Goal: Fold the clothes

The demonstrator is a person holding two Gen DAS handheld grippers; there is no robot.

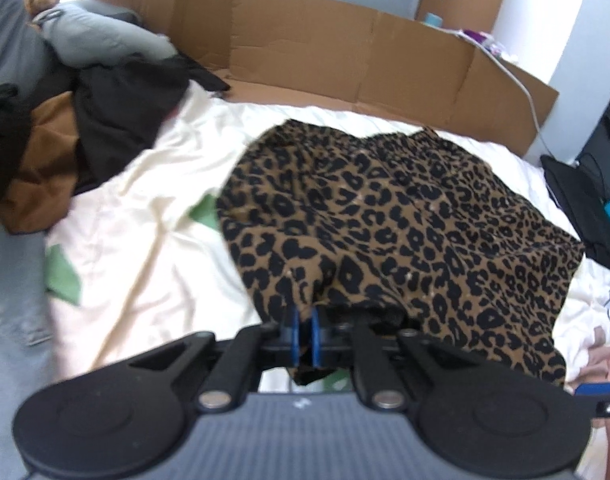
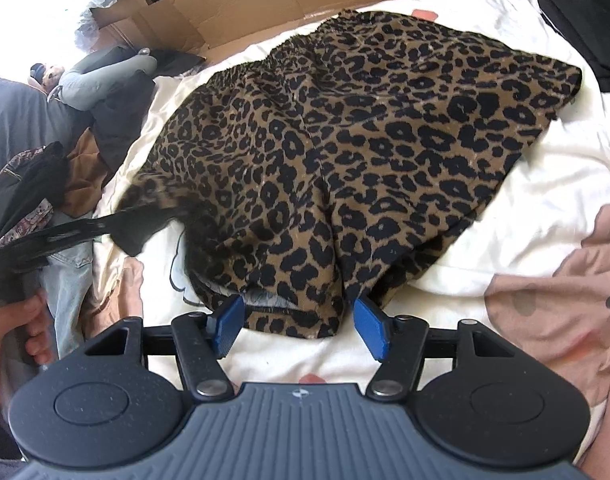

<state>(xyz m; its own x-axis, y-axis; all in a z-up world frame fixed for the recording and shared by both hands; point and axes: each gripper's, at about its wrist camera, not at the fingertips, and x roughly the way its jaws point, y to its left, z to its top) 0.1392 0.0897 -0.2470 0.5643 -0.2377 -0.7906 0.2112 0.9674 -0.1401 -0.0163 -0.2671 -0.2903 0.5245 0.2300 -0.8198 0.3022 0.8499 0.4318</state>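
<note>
A leopard-print garment (image 1: 405,216) lies spread on the cream bed cover (image 1: 153,208). In the left wrist view my left gripper (image 1: 304,330) is shut on the garment's near hem, with cloth bunched between the blue pads. In the right wrist view the same garment (image 2: 365,128) fills the middle. My left gripper (image 2: 119,222) shows there as a black blur, holding the garment's left corner off the bed. My right gripper (image 2: 298,306) stands open, its blue fingers (image 2: 227,320) on either side of the near hem and not pressing it.
A heap of brown, black and grey clothes (image 1: 85,132) lies at the left. Flattened cardboard (image 1: 345,48) lines the far edge of the bed. A black bag (image 1: 585,208) sits at the right. Pink spotted fabric (image 2: 565,280) lies near right. A hand (image 2: 21,320) grips the left tool.
</note>
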